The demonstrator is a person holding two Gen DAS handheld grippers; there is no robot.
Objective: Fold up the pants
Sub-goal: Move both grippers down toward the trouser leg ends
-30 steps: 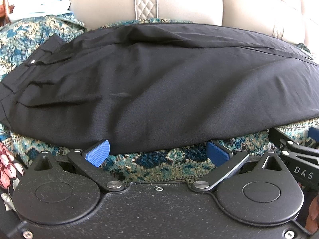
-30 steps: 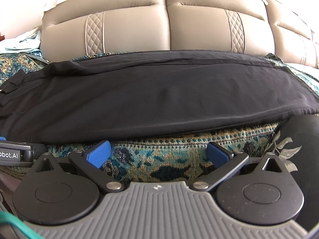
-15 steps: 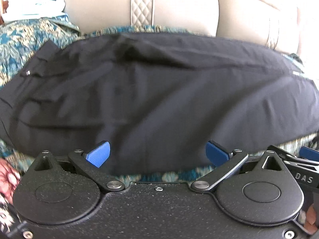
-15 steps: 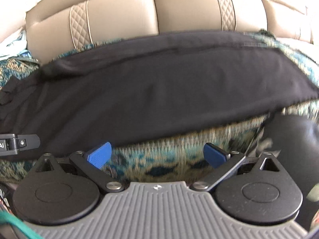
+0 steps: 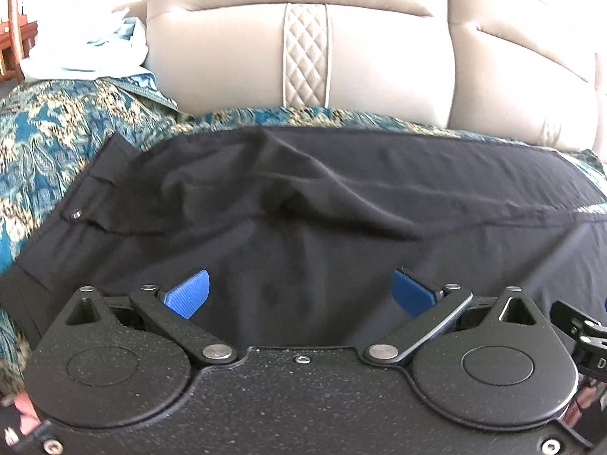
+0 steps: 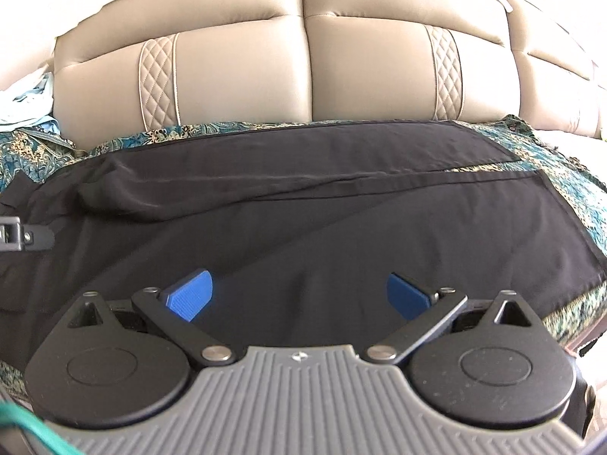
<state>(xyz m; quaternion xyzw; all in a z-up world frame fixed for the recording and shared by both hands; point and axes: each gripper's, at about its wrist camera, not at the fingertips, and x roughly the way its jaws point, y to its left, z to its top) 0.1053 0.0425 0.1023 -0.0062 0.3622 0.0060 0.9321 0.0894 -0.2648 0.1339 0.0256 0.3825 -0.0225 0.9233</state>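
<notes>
The left gripper (image 5: 299,292) was wide open, its two blue pads (image 5: 187,292) well apart over the near part of the black pants (image 5: 341,227), holding nothing. Whether the pads touched the cloth could not be told. The right gripper (image 6: 297,292) was likewise wide open and empty, its pads (image 6: 189,295) spread above the pants' near edge.

There was one pair of pants, lying flat on a teal patterned cover (image 5: 49,144) spread over a beige sofa (image 5: 246,49). Their long axis ran left to right, along the sofa's backrest. The waistband end, with one small metal button (image 5: 76,214), pointed left; the leg hems (image 6: 538,197) pointed right. In the right wrist view the two legs lay side by side, one nearer the backrest, with a thin sliver of cover showing between them at the hem end. A loose ridge of cloth stood rumpled near the seat in the left wrist view.

Each gripper showed at the edge of the other's view: a part of the right one at the far right of the left view, with a cut-off letter "D" readable on it, and a part of the left one at the far left of the right view, over the pants. A pale blue cloth (image 5: 87,53) lay heaped at the sofa's left end. Two quilted strips (image 6: 159,79) ran down the backrest in the right view.
</notes>
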